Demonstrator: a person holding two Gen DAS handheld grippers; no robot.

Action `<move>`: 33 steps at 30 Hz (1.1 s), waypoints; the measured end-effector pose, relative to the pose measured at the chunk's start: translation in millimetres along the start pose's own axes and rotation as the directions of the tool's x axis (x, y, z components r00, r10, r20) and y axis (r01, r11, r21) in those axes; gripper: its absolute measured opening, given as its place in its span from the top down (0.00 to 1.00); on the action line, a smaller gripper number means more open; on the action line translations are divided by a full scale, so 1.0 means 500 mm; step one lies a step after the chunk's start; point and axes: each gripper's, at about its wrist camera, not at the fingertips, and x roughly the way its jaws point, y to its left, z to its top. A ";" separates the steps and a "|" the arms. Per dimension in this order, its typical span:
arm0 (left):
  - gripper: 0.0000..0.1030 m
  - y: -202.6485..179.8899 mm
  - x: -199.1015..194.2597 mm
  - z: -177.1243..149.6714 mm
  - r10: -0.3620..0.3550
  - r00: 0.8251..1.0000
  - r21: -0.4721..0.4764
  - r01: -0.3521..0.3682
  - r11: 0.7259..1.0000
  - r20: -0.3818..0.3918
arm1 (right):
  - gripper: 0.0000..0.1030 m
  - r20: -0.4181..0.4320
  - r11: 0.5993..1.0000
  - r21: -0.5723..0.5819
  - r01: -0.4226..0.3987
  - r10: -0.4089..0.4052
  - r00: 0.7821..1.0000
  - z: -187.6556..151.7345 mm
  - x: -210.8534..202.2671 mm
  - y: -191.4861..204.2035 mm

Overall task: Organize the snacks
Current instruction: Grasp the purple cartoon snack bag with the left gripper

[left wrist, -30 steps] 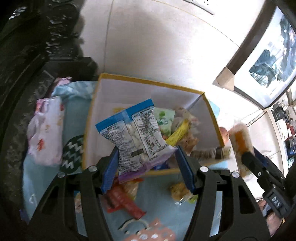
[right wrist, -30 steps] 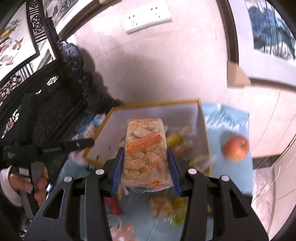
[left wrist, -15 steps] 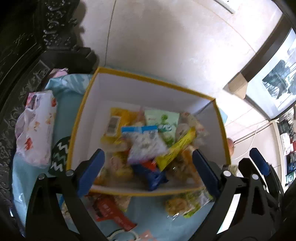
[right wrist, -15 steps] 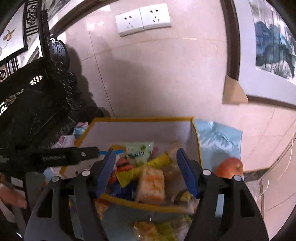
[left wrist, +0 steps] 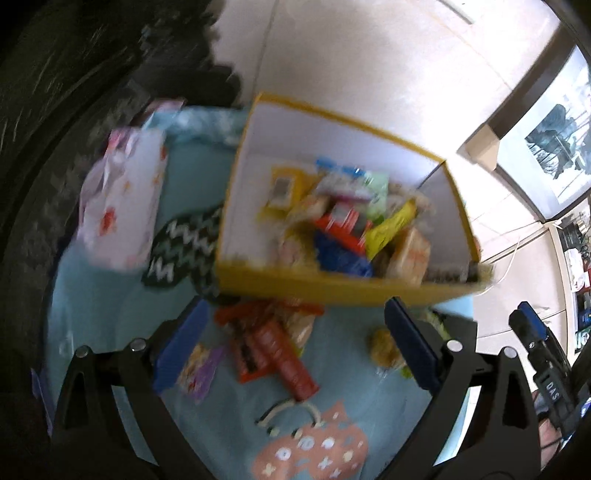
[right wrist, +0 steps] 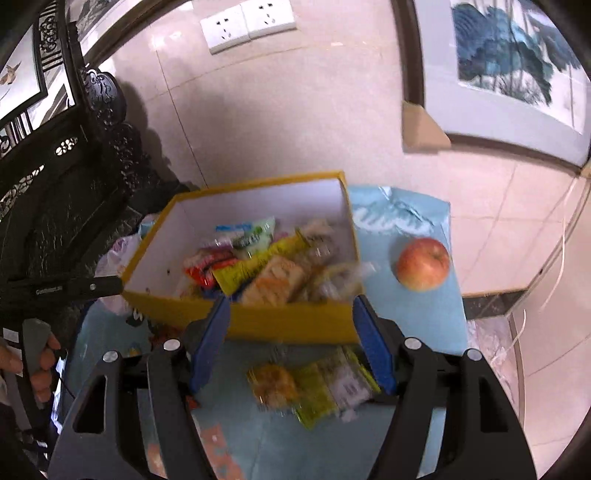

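On the light-blue cloth (right wrist: 417, 325), the yellow box (right wrist: 288, 321) with white inner walls sits open, heaped with mixed snack packets (right wrist: 266, 266); blur hides their labels. Left gripper (left wrist: 295, 343): jaws wide apart, nothing between the pads, loose red wrappers (left wrist: 277, 350) below it. Right gripper (right wrist: 291, 343): jaws apart and empty, a green-yellow packet (right wrist: 314, 384) lying under it. An apple (right wrist: 423, 264) rests at 3 o'clock of the box. Cream tiled wall behind, sockets (right wrist: 247, 24) at 12, dark carved furniture (right wrist: 55, 177) at 9.

Yellow box (right wrist: 288, 325) wall before loose snacks (right wrist: 314, 384)
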 end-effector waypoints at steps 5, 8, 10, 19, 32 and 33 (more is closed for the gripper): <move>0.05 0.060 0.022 -0.071 0.042 0.997 -0.048 -0.045 0.998 -0.066 | 0.33 -0.065 1.000 0.008 0.014 -0.013 0.998 -0.056 0.003 -0.008; 0.05 0.087 0.031 -0.104 0.059 0.994 -0.062 -0.065 0.996 -0.094 | 0.33 -0.108 1.000 0.012 0.015 -0.014 0.994 -0.091 0.008 -0.009; 0.05 0.104 0.037 -0.124 0.071 0.992 -0.067 -0.078 0.995 -0.109 | 0.33 -0.128 1.000 0.008 0.017 -0.016 0.992 -0.108 0.012 -0.008; 0.05 0.136 0.078 -0.150 0.114 0.984 -0.033 -0.120 0.992 -0.137 | 0.33 -0.184 1.000 0.027 0.006 -0.001 0.983 -0.137 0.032 -0.007; 0.05 0.180 0.188 -0.125 0.218 0.959 0.038 -0.215 0.976 -0.178 | 0.33 -0.246 0.999 0.047 0.003 0.009 0.969 -0.148 0.081 -0.018; 0.05 0.189 0.207 -0.128 0.236 0.950 0.042 -0.232 0.972 -0.203 | 0.33 -0.249 0.999 0.048 0.003 0.009 0.969 -0.148 0.084 -0.018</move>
